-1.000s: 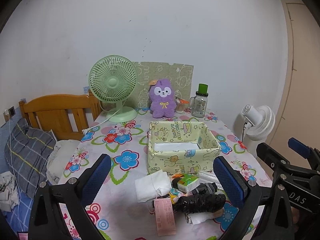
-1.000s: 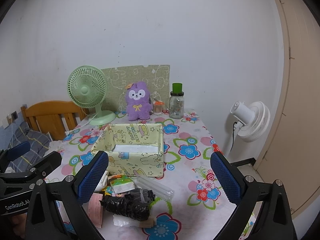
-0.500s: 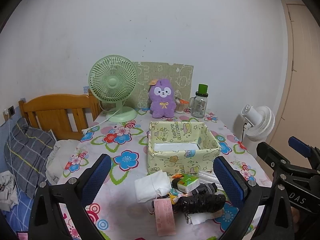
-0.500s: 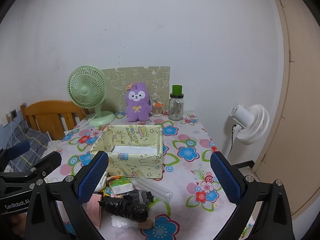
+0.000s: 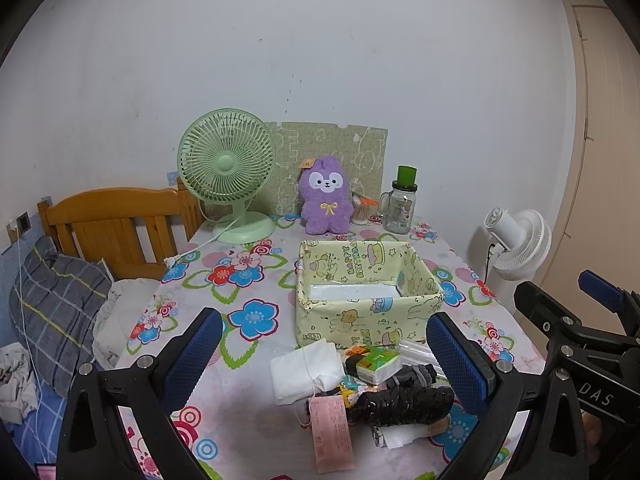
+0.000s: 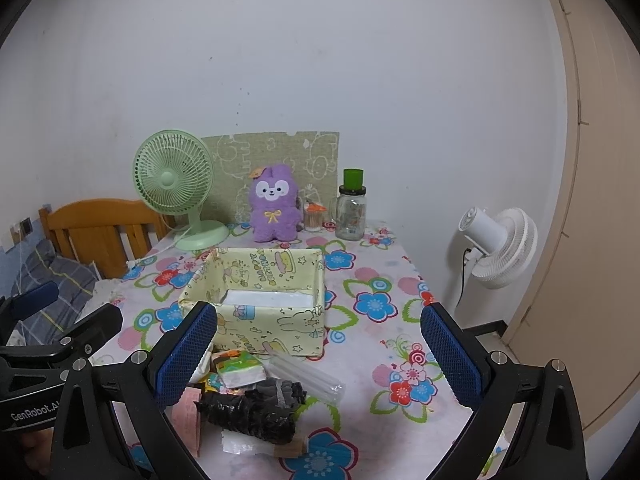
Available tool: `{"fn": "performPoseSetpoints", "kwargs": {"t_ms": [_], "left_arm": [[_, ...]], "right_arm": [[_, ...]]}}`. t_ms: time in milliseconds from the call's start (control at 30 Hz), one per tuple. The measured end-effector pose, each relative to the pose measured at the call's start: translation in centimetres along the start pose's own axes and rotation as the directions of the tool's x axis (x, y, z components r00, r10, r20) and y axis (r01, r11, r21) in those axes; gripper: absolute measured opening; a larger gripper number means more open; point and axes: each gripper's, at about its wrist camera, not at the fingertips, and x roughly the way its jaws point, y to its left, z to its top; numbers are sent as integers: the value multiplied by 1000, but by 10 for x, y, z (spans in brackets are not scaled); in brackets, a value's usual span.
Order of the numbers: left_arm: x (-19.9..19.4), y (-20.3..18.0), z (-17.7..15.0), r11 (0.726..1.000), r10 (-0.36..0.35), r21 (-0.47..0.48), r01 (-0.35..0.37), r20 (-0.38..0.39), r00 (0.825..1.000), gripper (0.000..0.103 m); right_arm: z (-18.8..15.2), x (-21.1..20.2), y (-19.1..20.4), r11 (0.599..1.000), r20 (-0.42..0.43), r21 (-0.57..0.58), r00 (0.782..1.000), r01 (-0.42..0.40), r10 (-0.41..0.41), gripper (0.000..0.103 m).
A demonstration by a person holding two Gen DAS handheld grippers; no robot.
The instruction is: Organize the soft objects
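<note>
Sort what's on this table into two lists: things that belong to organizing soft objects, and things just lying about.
Job:
yellow fabric bin
white folded cloth
black bundle
tissue pack
purple plush, possibly

Lying about:
green fan
glass jar
pink paper slip
clear plastic sleeve

counter cloth (image 5: 256,288): white with the red, blue and pink flowers
box (image 5: 368,316): pale yellow, cartoon print
plush (image 5: 326,200): purple, yellow bow
my pads (image 5: 456,360): blue, dimpled

2 fans (image 5: 226,176), 1 plush (image 5: 326,200), 1 box (image 5: 368,292)
</note>
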Motion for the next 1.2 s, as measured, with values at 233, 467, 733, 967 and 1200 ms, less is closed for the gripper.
{"fn": "performPoseSetpoints", "kwargs": {"t_ms": [233, 467, 733, 967, 1200], "left_arm": [[0, 0, -1, 1000, 2, 0, -2, -1, 1000, 103], [5, 0, -3, 1000, 4, 5, -4, -10, 1000, 103], [16, 0, -3, 1000, 6, 16, -5, -30, 1000, 103], [29, -1, -1, 1000, -1, 24, 2, -43, 999, 103], [53, 1, -5, 1000, -4, 11, 5, -93, 996, 102]], "right_arm": [[-1, 1, -1, 1000, -4, 1, 1000, -3, 3, 103], [-1, 4, -1, 1000, -13, -1, 1000, -4, 4, 103], [0, 13, 0, 1000, -32, -2, 999, -2, 2, 103], [1, 24, 1, 1000, -45, -2, 999, -8, 8, 103], [-1, 41, 3, 1000, -68, -17, 998, -7, 6, 103]]}}
